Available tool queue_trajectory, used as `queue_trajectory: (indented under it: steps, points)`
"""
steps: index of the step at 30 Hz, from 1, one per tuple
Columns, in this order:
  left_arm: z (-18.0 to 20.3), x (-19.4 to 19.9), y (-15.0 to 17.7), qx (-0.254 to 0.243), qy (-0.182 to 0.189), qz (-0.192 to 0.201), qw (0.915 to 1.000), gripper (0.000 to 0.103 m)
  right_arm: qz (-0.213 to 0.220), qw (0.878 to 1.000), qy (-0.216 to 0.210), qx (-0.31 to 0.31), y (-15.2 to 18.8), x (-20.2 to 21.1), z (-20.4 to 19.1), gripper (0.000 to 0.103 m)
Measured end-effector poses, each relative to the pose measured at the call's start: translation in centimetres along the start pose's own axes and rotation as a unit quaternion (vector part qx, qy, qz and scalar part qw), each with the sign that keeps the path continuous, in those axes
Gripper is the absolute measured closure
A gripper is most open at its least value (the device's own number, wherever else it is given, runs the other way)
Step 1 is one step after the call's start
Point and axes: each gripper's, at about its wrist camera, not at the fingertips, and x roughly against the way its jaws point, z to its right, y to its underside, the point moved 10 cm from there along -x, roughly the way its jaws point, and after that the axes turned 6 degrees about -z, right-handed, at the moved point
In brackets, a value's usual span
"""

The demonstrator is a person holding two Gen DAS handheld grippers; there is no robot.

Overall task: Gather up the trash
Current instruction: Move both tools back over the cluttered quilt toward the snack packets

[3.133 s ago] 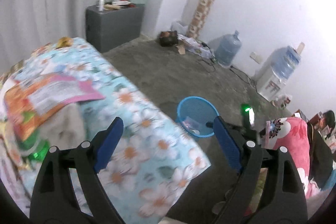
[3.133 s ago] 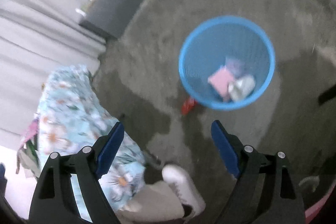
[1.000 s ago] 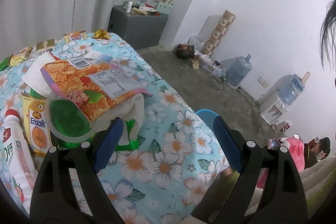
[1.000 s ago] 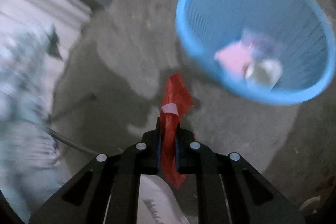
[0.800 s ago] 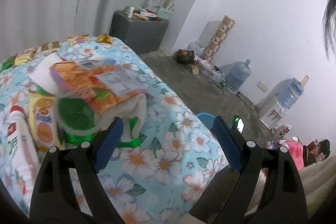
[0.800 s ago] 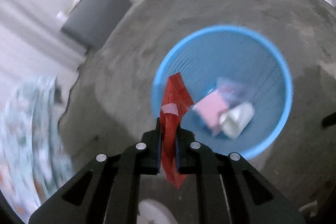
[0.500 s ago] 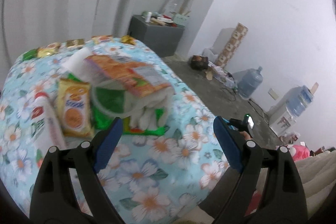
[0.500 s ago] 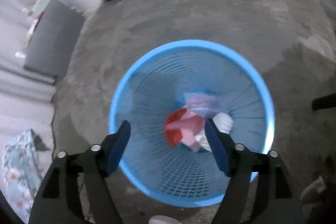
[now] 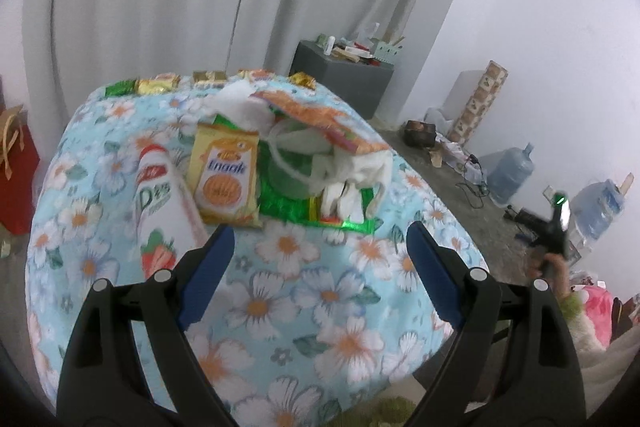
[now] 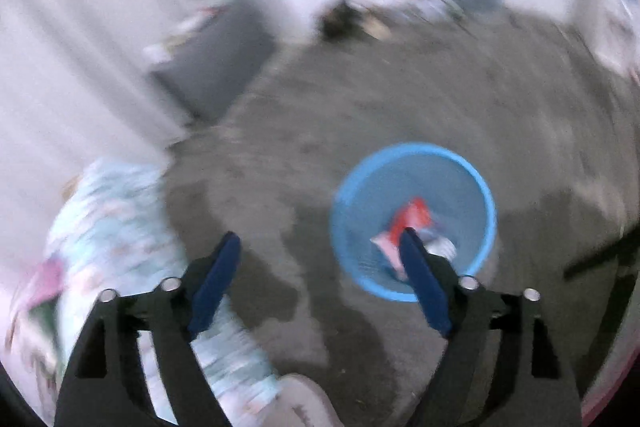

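Observation:
In the blurred right wrist view a red wrapper [image 10: 413,215] lies inside the blue basket [image 10: 478,187] on the floor, among pale scraps. My right gripper [image 10: 316,253] hangs above the floor, left of the basket; its jaws are opening, nothing between them. My left gripper [image 9: 318,235] stands open over the flowered table [image 9: 300,303], empty. Ahead of it lies a heap of trash: a yellow Enaak packet [image 9: 224,179], a white strawberry bottle [image 9: 160,203], an orange snack bag [image 9: 320,119], green foil [image 9: 296,207] and white tissue [image 9: 356,183].
Small gold and green wrappers [image 9: 160,85] line the table's far edge. A grey cabinet [image 9: 344,83] stands by the curtain. Water jugs [image 9: 512,171] and cables sit along the wall. A red bag [image 9: 16,163] is at the left. A shoe [image 10: 296,403] shows below the right gripper.
The right gripper let go of the red wrapper, which dropped into the blue basket, then rose well above it. The left gripper swung leftwards over the table, bringing the trash heap towards centre.

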Motion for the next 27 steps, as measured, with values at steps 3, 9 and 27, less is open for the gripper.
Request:
queue_trajectory:
  steps: [3, 9, 27]
  points:
    - [-1.5, 0.3, 1.2, 0.020, -0.015, -0.006, 0.9997, 0.020, 0.010, 0.996, -0.013, 0.084, 1.4, 3.4, -6.7, 0.013]
    - [-5.0, 2.0, 2.8, 0.033, -0.102, 0.005, 0.9943, 0.019, -0.022, 0.966, -0.085, 0.245, 9.2, 5.8, -20.7, 0.006]
    - [-12.1, -1.6, 9.1, 0.121, -0.157, -0.067, 0.9777, 0.010, -0.135, 0.918, -0.031, 0.372, 24.5, -2.0, -30.0, 0.006]
